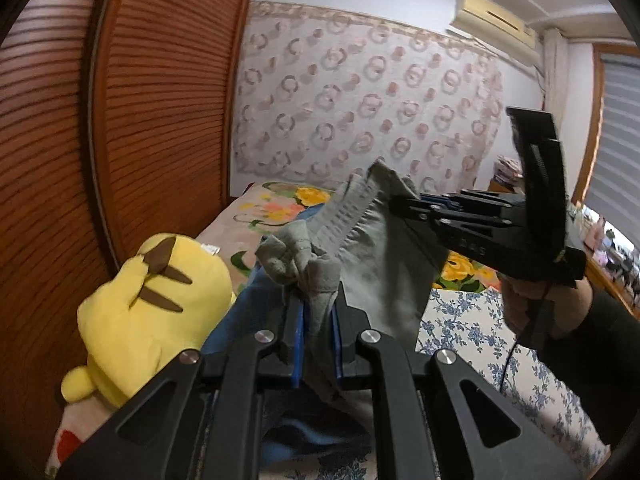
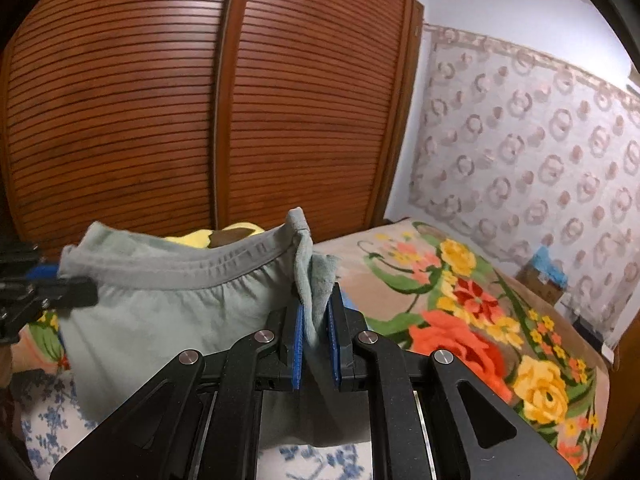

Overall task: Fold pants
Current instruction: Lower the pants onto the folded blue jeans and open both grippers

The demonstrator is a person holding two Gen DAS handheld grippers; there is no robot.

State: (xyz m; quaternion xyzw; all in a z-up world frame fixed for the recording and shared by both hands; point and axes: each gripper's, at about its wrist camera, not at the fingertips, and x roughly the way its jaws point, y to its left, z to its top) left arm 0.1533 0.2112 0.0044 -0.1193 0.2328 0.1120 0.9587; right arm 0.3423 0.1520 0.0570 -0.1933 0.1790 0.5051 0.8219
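Both grippers clamped tight: left gripper (image 1: 316,304) pinches the grey-green pants (image 1: 372,248) at one waistband corner, right gripper (image 2: 316,308) the other, at three o'clock, the garment stretched above the bed (image 2: 460,292).

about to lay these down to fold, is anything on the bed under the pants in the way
Possibly. Both grippers, left and right, hold the pants above the bed. A blue cloth lies under them, with a yellow plush beside it.

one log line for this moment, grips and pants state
left gripper: shut on pants waistband | right gripper: shut on waistband's other end | pants: lifted, spread over bed
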